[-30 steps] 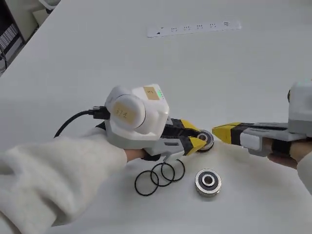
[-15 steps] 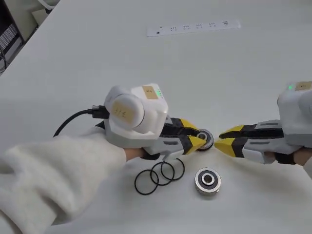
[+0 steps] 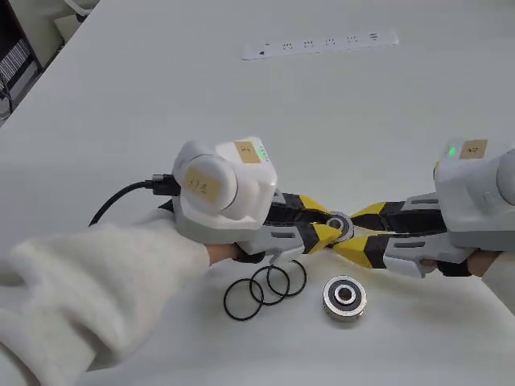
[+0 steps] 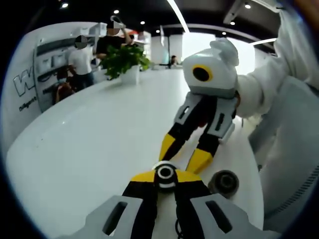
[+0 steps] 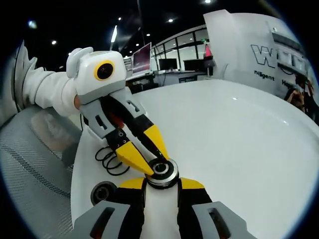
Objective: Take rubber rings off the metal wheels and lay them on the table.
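Nearest the person, three rings lie overlapping on the table, already off, with a loose wheel lying flat just beside them. Just beyond, the left gripper has its jaws closed on a second wheel, likely to steady it for stripping. The right gripper meets it head-on, jaws parted and straddling that wheel, apparently placed to catch the dark band on its rim. Whether they touch it yet I cannot tell. Far back on the table lies a power strip.
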`<state>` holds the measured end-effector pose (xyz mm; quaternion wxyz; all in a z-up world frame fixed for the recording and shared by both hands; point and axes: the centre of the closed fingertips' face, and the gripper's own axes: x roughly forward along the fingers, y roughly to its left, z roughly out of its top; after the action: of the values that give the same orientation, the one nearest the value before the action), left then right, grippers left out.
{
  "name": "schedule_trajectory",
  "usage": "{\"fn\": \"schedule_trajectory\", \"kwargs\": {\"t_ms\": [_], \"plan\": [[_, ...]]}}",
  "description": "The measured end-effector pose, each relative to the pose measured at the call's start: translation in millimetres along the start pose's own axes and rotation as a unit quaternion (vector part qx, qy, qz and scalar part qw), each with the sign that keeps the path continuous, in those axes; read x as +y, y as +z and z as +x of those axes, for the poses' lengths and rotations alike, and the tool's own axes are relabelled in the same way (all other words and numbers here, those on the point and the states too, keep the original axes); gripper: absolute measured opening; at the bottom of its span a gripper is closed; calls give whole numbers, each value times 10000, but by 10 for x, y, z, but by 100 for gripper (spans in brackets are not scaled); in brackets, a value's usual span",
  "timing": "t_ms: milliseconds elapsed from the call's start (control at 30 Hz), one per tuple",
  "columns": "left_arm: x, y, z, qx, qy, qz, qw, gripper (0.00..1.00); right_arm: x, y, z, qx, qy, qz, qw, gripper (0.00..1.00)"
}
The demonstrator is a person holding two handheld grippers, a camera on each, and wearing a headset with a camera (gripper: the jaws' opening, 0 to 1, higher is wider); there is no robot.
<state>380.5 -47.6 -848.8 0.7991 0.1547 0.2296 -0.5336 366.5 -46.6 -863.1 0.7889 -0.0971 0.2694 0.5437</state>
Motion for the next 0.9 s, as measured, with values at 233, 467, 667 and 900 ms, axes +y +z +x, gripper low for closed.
{"fn": "schedule_trajectory", "kwargs": {"t_ms": [233,467,667,900], "plan": [[-5,-3,-4,1,8,3,10000,13,-31,-50,-48,96,-12,70,9999,14],[-8,-4,-5,1,20,-20,10000,13,-98,-52,-48,126,-149,87,9998,0],[-11,-6,-6,2,29,-7,10000,13,-118,-46,-40,144,-275,381,9988,0],[-18,-5,-7,37,71,43,10000,13,-169,-32,-55,38,-544,821,9951,0]]}}
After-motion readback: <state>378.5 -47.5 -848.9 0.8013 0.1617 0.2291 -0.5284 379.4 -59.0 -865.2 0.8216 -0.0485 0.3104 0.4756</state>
